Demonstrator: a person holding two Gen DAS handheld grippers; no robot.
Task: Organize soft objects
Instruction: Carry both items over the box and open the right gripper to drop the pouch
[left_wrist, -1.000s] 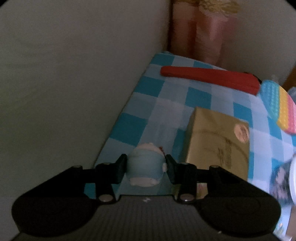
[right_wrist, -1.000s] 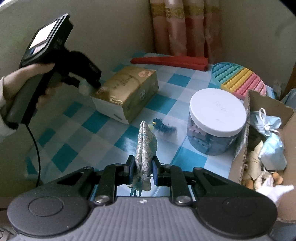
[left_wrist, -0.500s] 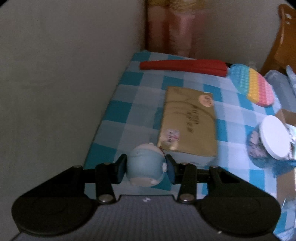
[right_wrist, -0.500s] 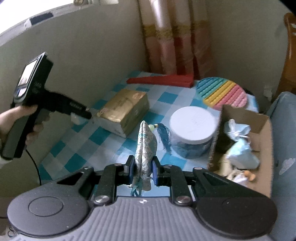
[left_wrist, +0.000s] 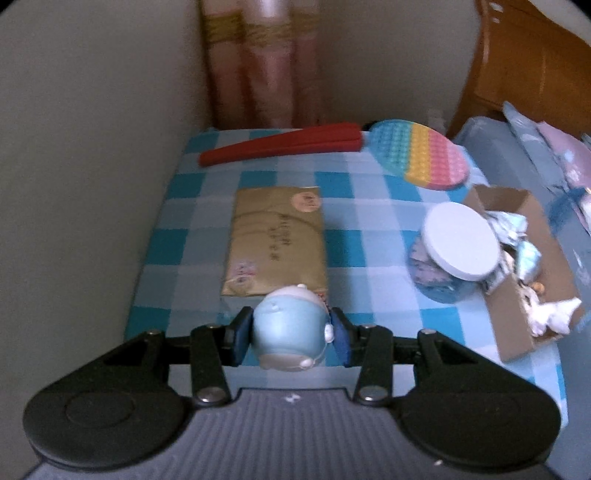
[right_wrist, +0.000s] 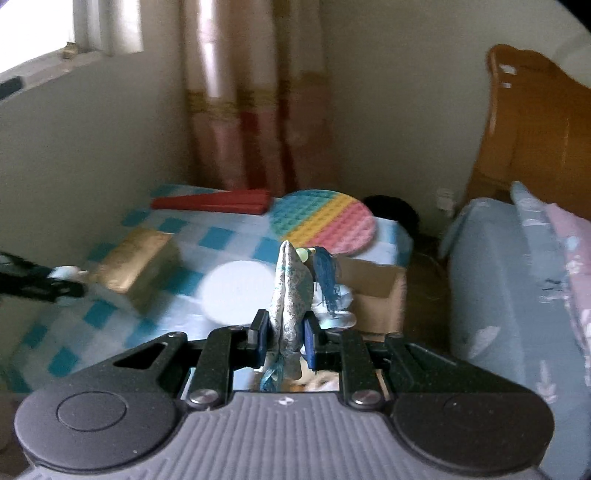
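My left gripper (left_wrist: 291, 338) is shut on a round pale-blue squishy toy (left_wrist: 290, 326), held above the near edge of the blue-checked table (left_wrist: 373, 240). My right gripper (right_wrist: 284, 338) is shut on a flat silvery-blue fabric sachet (right_wrist: 290, 295) with a dark blue tassel (right_wrist: 327, 280), raised over the table in front of the cardboard box (right_wrist: 376, 291). That cardboard box (left_wrist: 524, 280) sits at the table's right edge and holds several soft toys and pouches. In the right wrist view the left gripper's fingers (right_wrist: 40, 286) show at the far left with the toy (right_wrist: 64, 273).
A gold packet (left_wrist: 277, 240) lies mid-table, and a white-lidded clear jar (left_wrist: 458, 247) stands beside the box. A red case (left_wrist: 284, 147) and a rainbow pop-it mat (left_wrist: 421, 155) lie at the back. Walls close the left and back; a blue-covered bed (right_wrist: 517, 295) stands on the right.
Both grippers have risen and drawn back from the table with their loads. The left view swung right, bringing the jar and box into sight. Both grips are unchanged.
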